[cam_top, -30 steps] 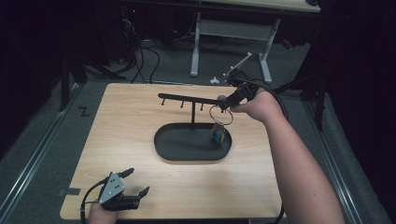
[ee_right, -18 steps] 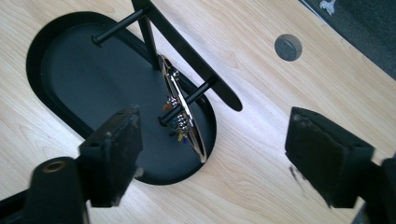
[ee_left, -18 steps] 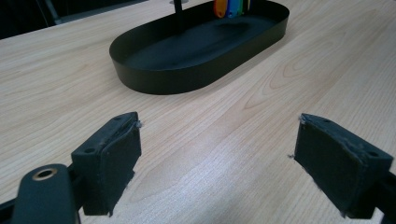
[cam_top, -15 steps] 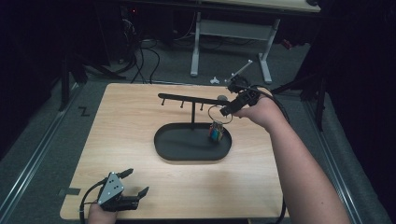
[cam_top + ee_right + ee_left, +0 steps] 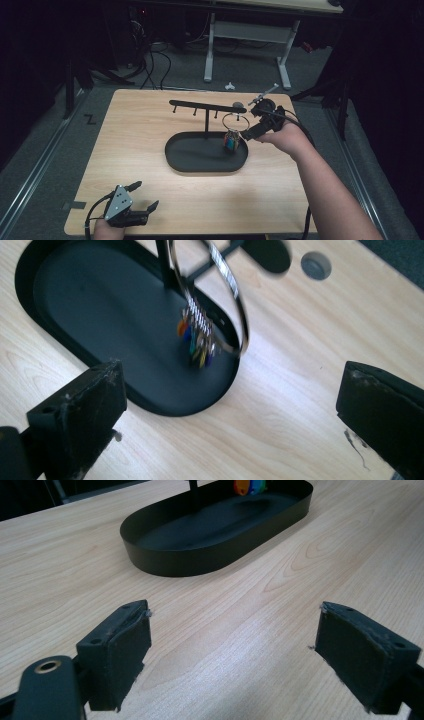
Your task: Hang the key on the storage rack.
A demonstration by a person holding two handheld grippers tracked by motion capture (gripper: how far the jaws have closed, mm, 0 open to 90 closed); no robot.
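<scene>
A black oval tray (image 5: 192, 155) holds a T-shaped stand whose bar (image 5: 200, 105) carries small pegs. From the bar's right end hangs a large metal ring (image 5: 224, 121) with several coloured keys (image 5: 230, 141) dangling over the tray. My right gripper (image 5: 252, 124) is just right of the ring. Its jaws have just been opening and now stand wide apart with nothing between them. In the right gripper view the ring (image 5: 235, 290) and keys (image 5: 197, 337) hang ahead of the right gripper (image 5: 232, 410). My left gripper (image 5: 146, 194) rests open at the table's front left, facing the tray (image 5: 165, 562).
The wooden table (image 5: 135, 135) has bare wood around the tray. A grey round plug (image 5: 316, 265) sits in the tabletop near the stand. Beyond the far edge are floor cables and a white desk frame (image 5: 245, 30).
The right gripper has let go of the ring, opened its jaws and drawn back rightward and down. The ring now hangs from the bar. The left gripper has not moved.
</scene>
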